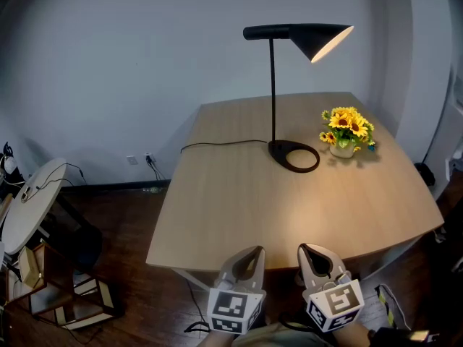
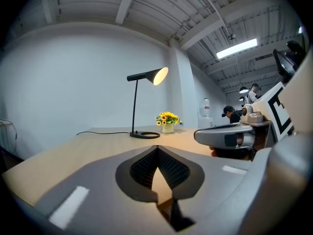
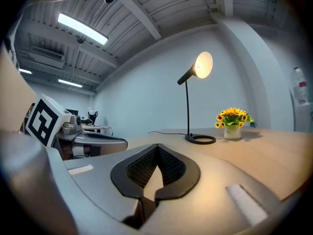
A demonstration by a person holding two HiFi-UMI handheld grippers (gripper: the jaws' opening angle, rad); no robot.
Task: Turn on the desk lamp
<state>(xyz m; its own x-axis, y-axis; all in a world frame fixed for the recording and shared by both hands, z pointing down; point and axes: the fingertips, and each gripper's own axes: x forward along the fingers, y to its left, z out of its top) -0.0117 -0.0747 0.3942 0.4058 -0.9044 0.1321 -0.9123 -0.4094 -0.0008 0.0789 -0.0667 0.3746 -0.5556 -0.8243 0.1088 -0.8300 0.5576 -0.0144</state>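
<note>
A black desk lamp (image 1: 273,85) stands at the far middle of the wooden table (image 1: 239,208), its cone shade (image 1: 322,39) lit and casting a warm glow. Its ring base (image 1: 294,155) rests on the tabletop and its cord (image 1: 217,144) trails left. Both gripper views show the lamp (image 2: 142,102) (image 3: 193,97) far ahead. My left gripper (image 1: 249,256) and right gripper (image 1: 311,255) hover side by side at the table's near edge, both shut and empty, well short of the lamp.
A small pot of yellow sunflowers (image 1: 347,131) sits just right of the lamp base. A round white side table (image 1: 32,201) and a low shelf (image 1: 65,295) stand on the floor at left. People (image 2: 230,112) are in the background of the left gripper view.
</note>
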